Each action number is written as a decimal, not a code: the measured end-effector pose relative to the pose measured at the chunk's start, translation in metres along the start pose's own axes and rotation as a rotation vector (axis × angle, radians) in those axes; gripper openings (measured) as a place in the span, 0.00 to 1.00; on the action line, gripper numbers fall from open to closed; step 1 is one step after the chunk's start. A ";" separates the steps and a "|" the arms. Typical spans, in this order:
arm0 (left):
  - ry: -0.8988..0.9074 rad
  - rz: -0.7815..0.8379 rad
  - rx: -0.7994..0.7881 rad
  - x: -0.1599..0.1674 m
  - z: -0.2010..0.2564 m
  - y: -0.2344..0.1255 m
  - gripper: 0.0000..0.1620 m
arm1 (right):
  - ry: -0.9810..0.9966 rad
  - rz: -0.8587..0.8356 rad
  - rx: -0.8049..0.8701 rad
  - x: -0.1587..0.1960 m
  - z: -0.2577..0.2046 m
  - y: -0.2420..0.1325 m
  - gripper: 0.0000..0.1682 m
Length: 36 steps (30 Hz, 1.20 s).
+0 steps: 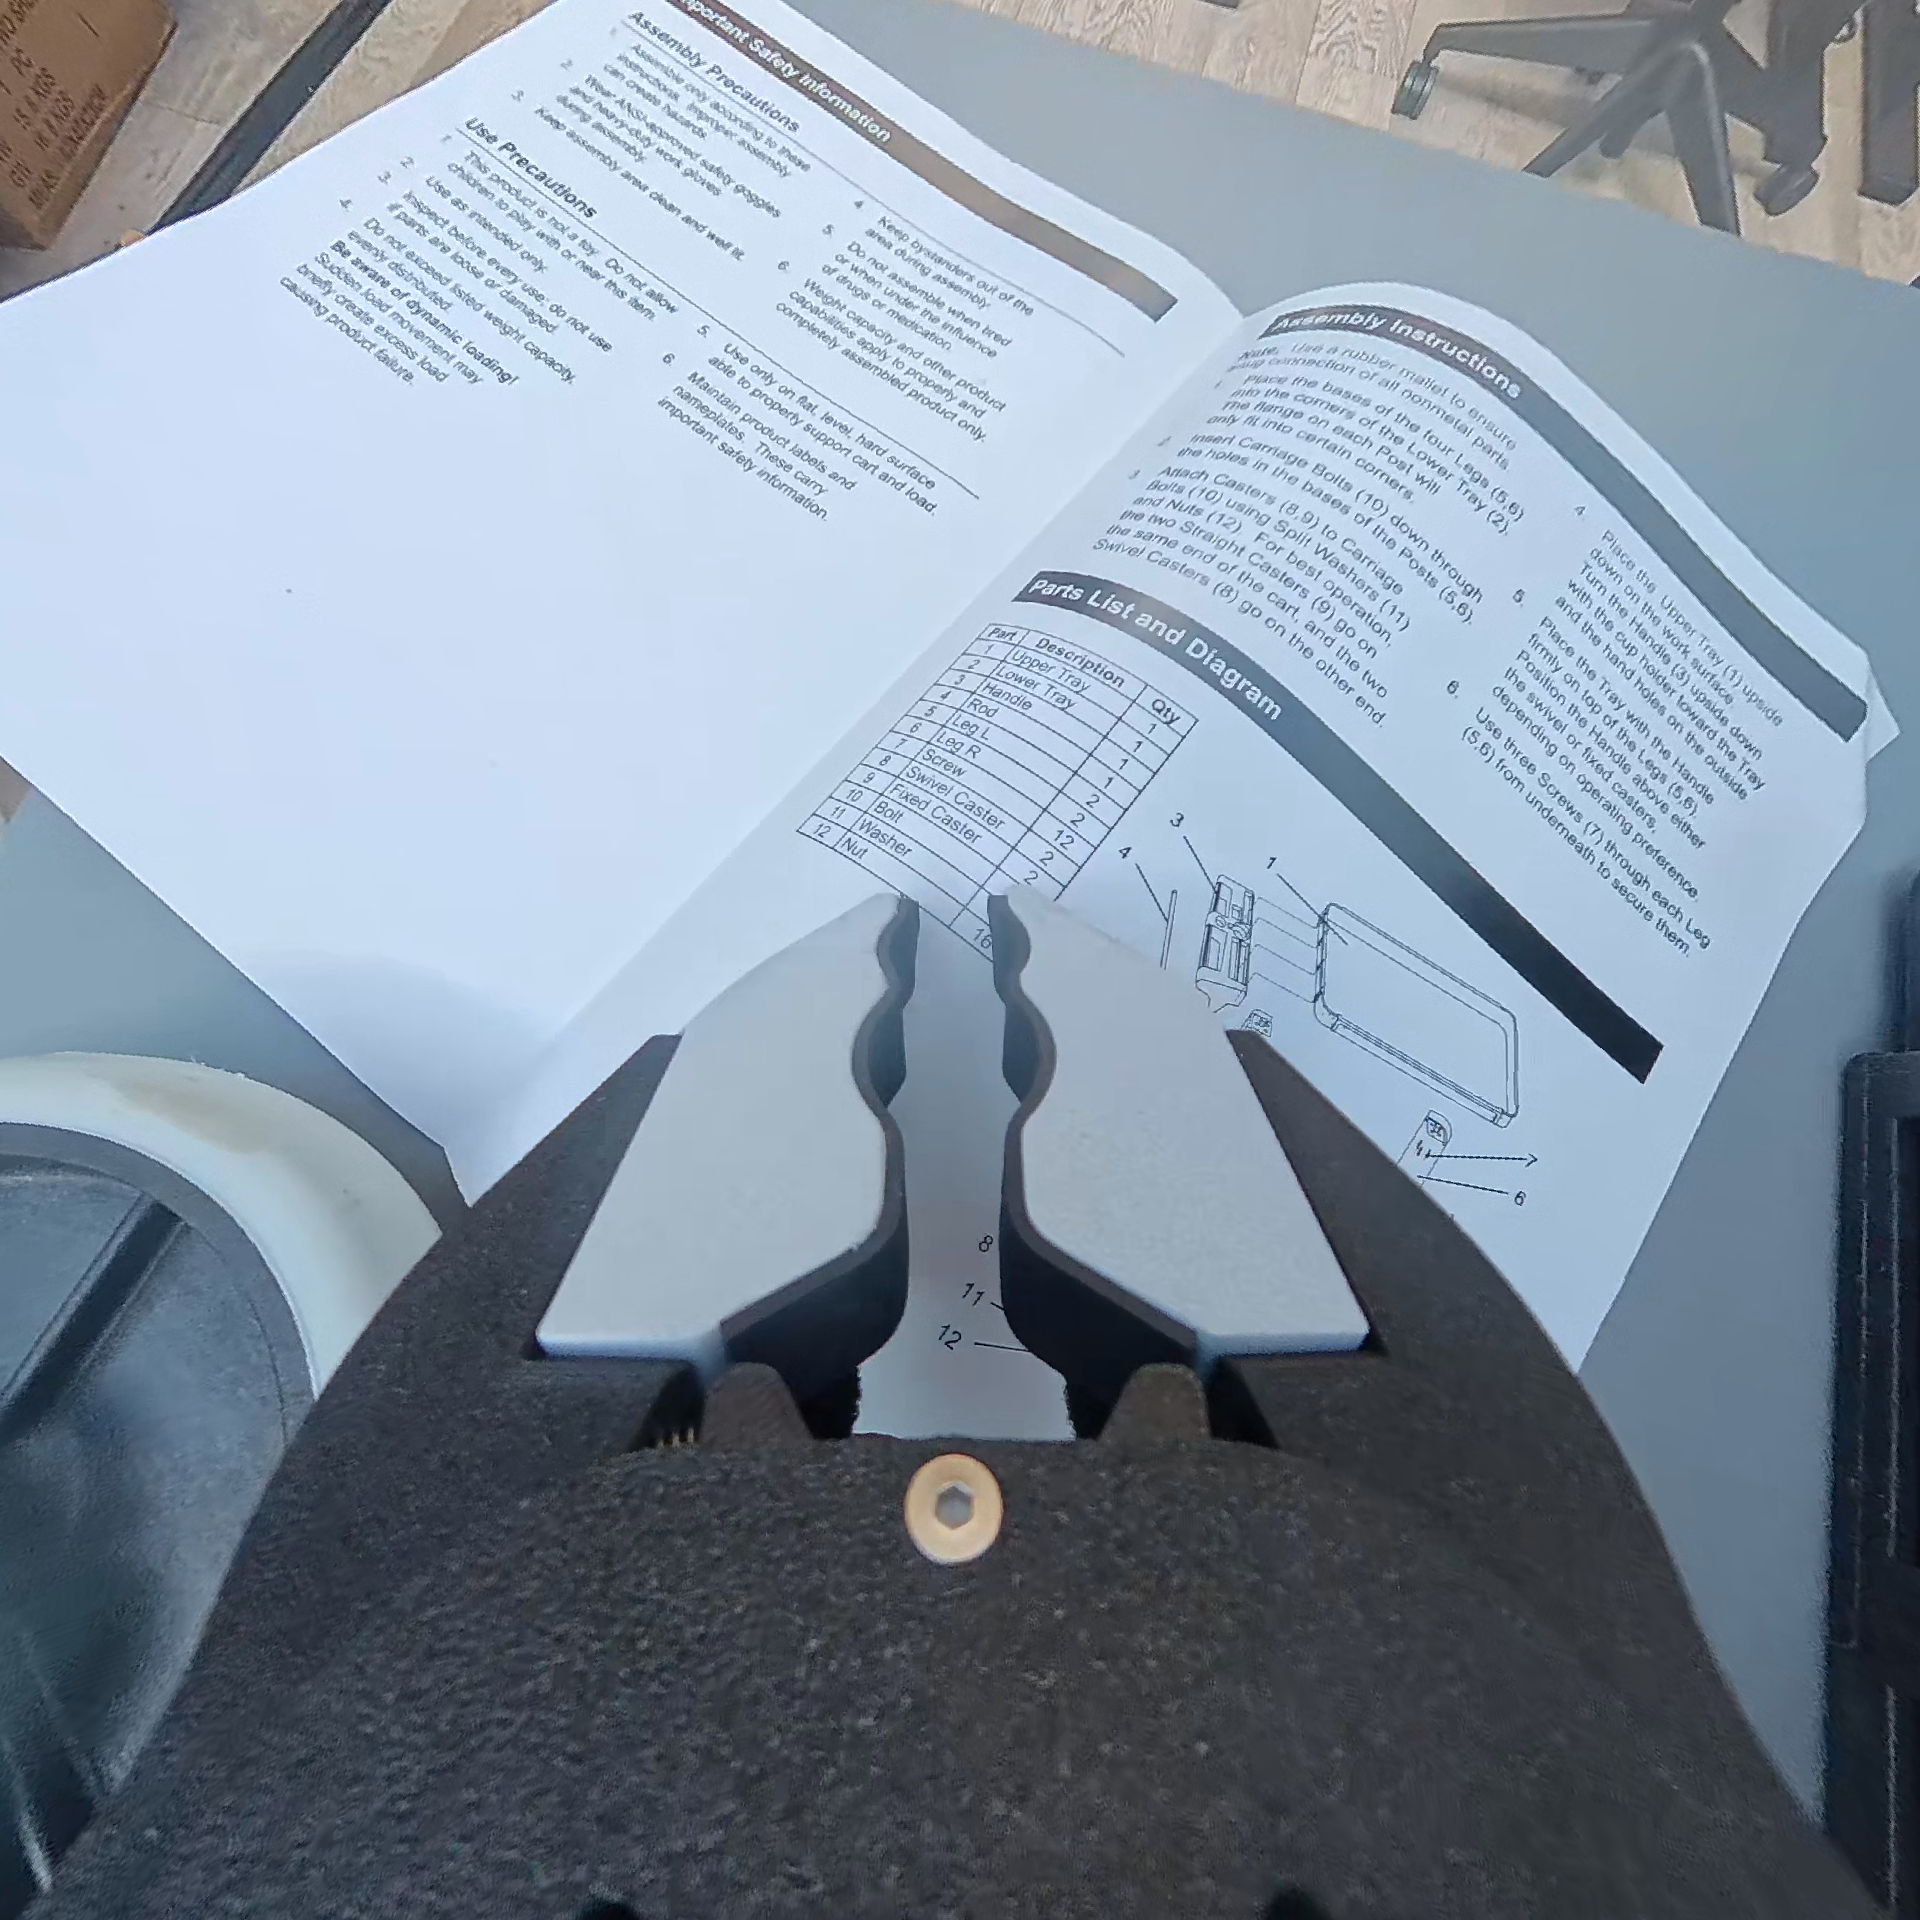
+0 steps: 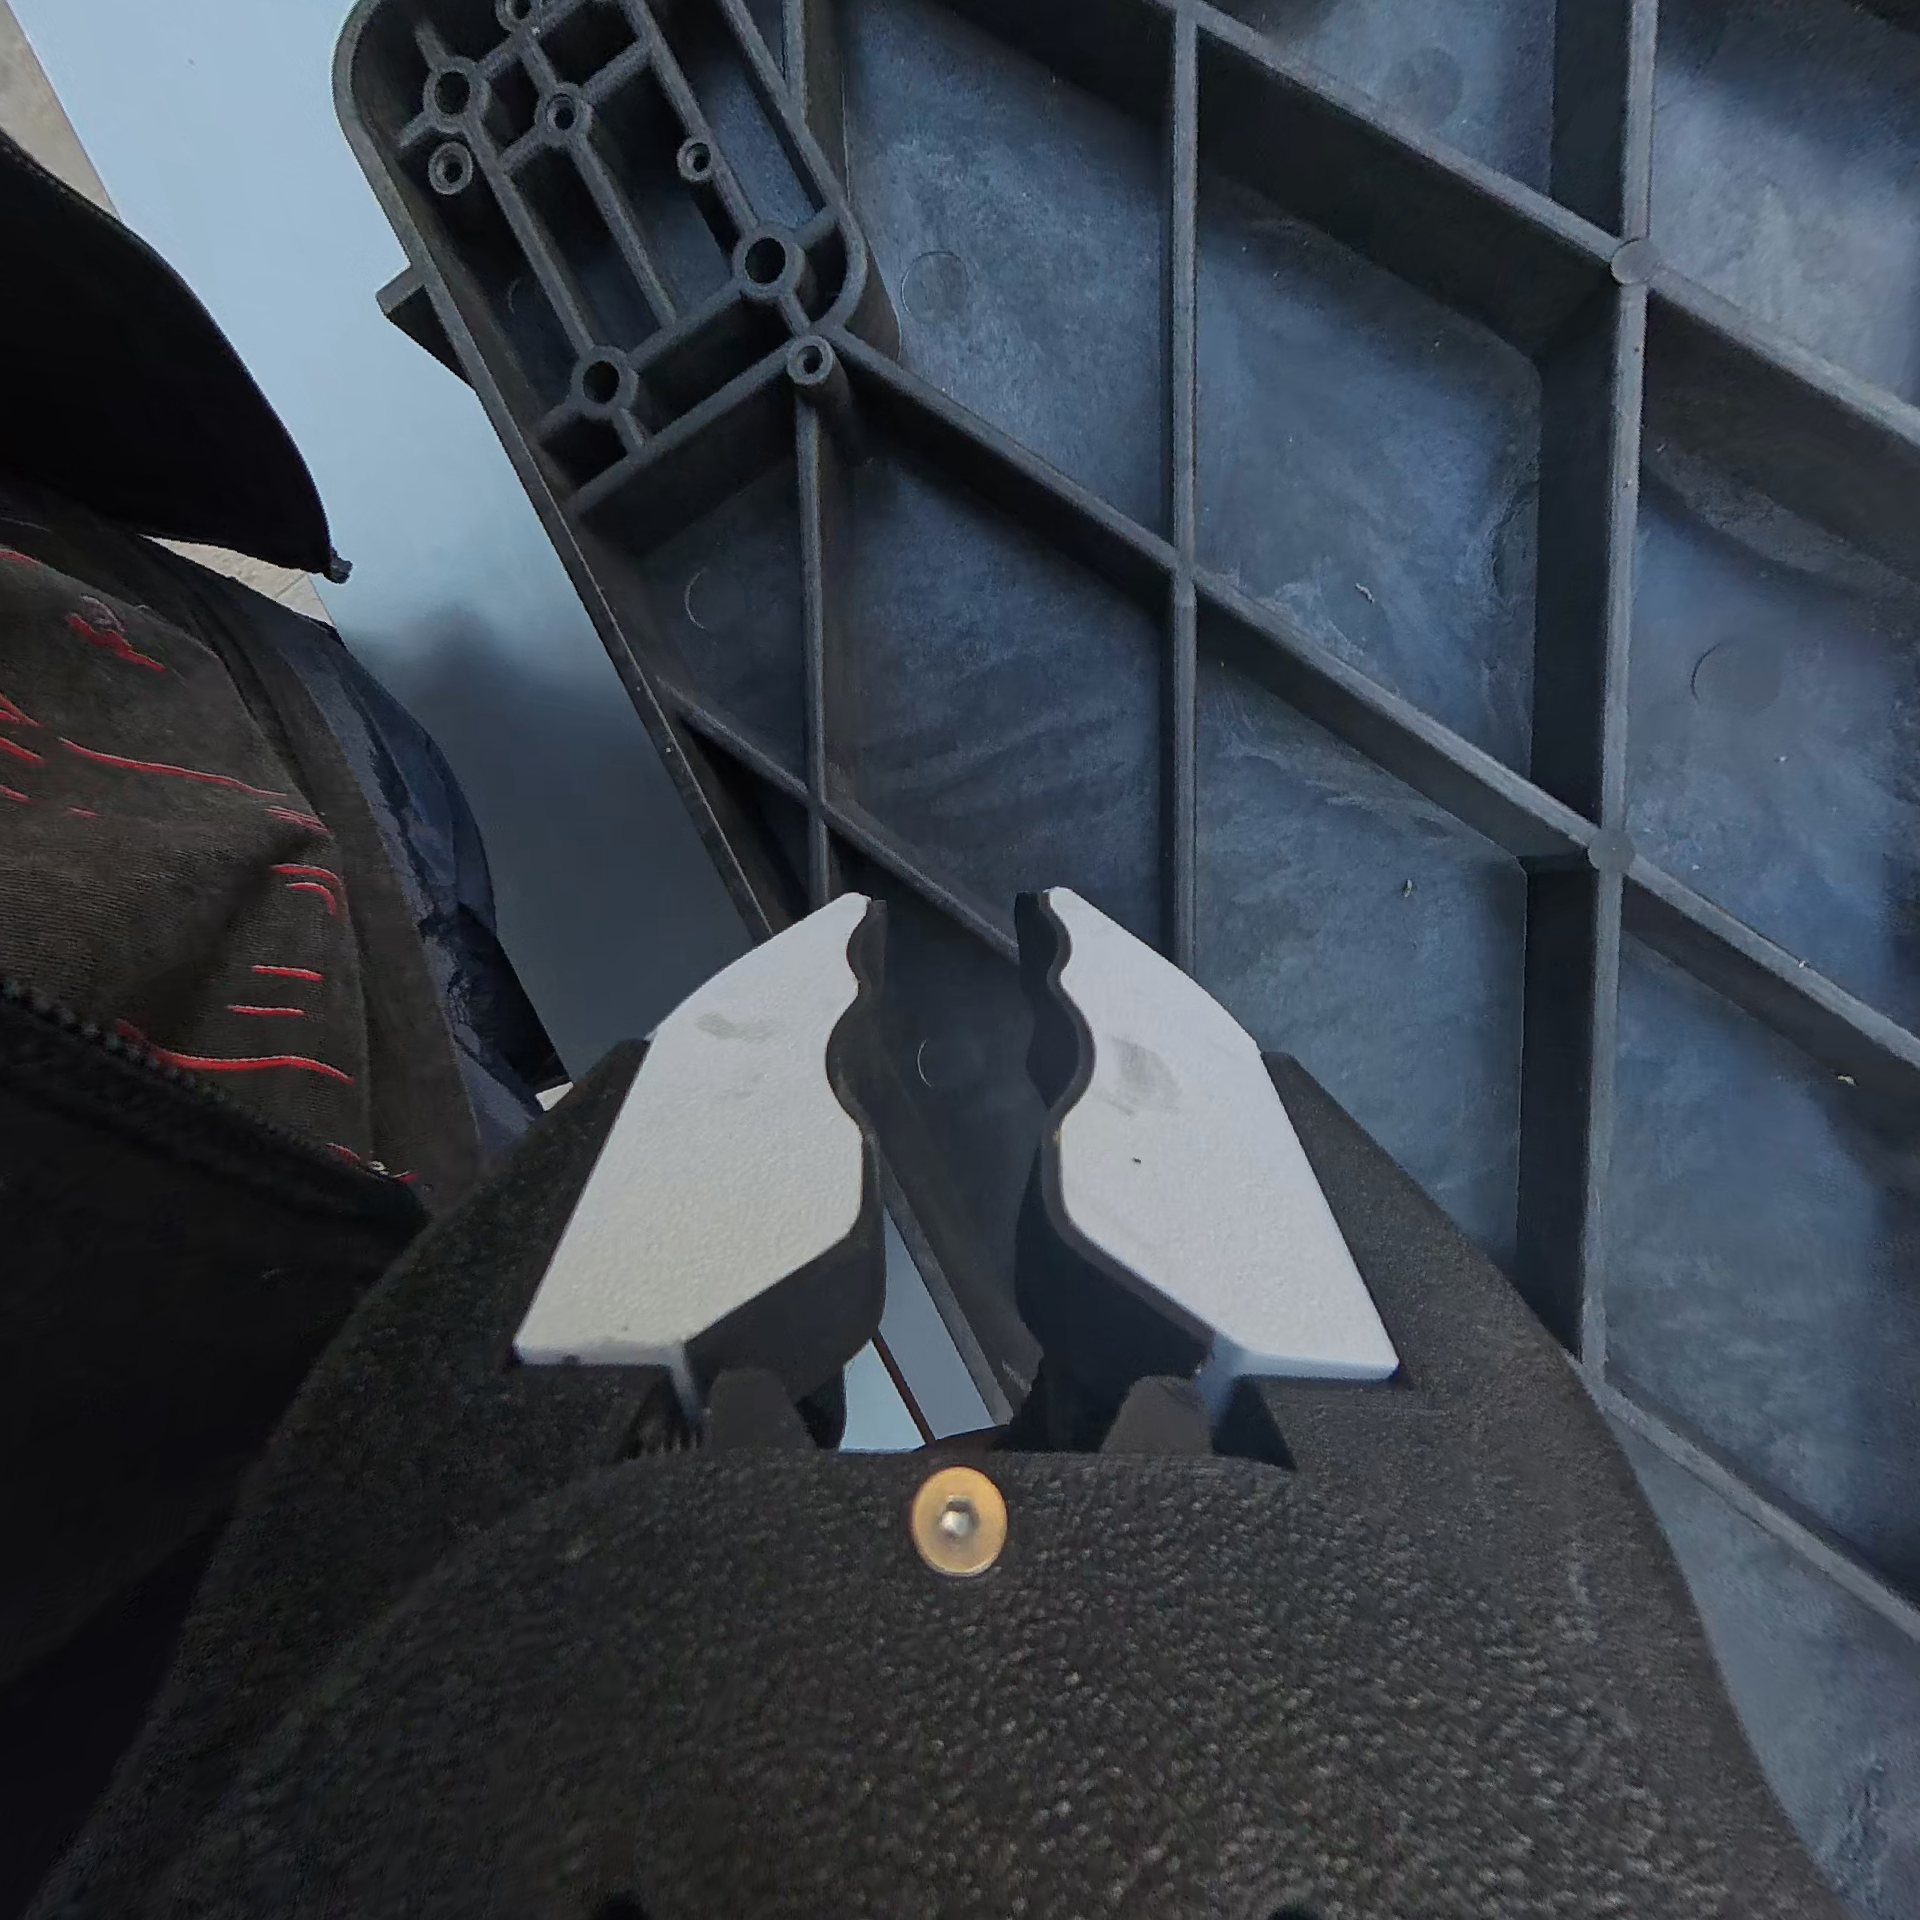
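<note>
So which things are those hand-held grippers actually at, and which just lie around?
Close at hand: left hand-held gripper, open over open booklet; right hand-held gripper, open over ribbed black panel.
Lying about: white roll, cardboard box, chair bases.

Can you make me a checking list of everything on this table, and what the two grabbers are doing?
Surface: grey table, partly bare.
Job's things: open white booklet lying flat with printed pages up; dark ribbed plastic panel, ribbed side up, screw holes at one corner.
Clutter: white tape roll beside the booklet; a black object at the right edge, too cropped to identify.
Grippers: left gripper slightly open, empty, over the booklet's lower edge; right gripper slightly open, empty, over the panel's edge.
Cables: nothing seen.
Surroundings: cardboard box, chair base on wooden floor; person's dark clothing with red marks.
</note>
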State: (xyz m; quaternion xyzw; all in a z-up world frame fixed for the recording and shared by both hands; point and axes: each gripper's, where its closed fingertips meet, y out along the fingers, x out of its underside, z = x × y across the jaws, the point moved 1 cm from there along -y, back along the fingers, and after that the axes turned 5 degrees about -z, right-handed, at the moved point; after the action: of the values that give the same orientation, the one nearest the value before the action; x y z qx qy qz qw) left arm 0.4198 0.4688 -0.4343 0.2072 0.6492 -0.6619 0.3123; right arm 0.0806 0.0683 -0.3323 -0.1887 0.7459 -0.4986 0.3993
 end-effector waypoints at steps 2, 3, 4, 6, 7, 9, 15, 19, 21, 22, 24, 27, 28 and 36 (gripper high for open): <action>0.000 -0.002 0.003 0.000 0.000 0.000 0.08 | 0.000 0.001 0.000 -0.001 0.000 0.000 0.15; -0.001 -0.002 0.004 0.000 0.000 0.000 0.08 | 0.000 0.001 0.001 -0.001 0.000 0.000 0.15; -0.002 0.000 0.007 0.000 0.000 0.000 0.08 | -0.001 0.002 0.001 -0.002 0.000 0.000 0.15; -0.005 0.010 0.015 -0.003 0.000 -0.006 0.09 | -0.002 0.002 0.003 -0.003 0.001 0.000 0.15; -0.003 0.018 0.020 -0.004 -0.001 -0.012 0.10 | -0.003 0.002 0.004 -0.003 0.001 0.000 0.15; 0.008 0.024 0.017 -0.005 -0.009 -0.030 0.12 | 0.000 0.004 0.010 -0.003 0.002 -0.001 0.15; 0.081 -0.233 -0.066 0.023 -0.105 -0.090 0.38 | 0.018 0.014 0.021 -0.001 0.006 -0.007 0.15; 0.031 -0.546 0.022 0.072 -0.149 -0.113 0.53 | 0.009 0.015 0.008 0.002 0.004 -0.003 0.15; 0.008 -0.635 0.069 0.089 -0.150 -0.116 0.53 | 0.001 0.021 0.001 -0.001 0.003 -0.001 0.15; 0.022 -0.666 0.085 0.095 -0.148 -0.116 0.53 | -0.005 0.024 -0.001 -0.003 0.002 0.000 0.15; 0.048 -0.720 0.104 0.105 -0.139 -0.112 0.54 | -0.020 0.033 0.003 -0.008 0.002 0.000 0.15; 0.076 -0.816 0.058 0.118 -0.139 -0.105 0.59 | -0.027 0.050 0.017 -0.014 0.003 -0.005 0.15; 0.079 -0.846 0.050 0.122 -0.140 -0.103 0.61 | -0.029 0.052 0.024 -0.014 0.003 -0.007 0.15; -0.072 -0.842 0.185 0.109 -0.133 -0.105 0.43 | 0.000 0.067 0.065 -0.002 -0.001 -0.019 0.15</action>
State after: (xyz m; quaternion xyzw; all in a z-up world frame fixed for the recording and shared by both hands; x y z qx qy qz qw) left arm 0.2522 0.5802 -0.4409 -0.0718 0.6039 -0.7936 0.0178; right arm 0.0789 0.0619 -0.3140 -0.1505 0.7352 -0.5092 0.4214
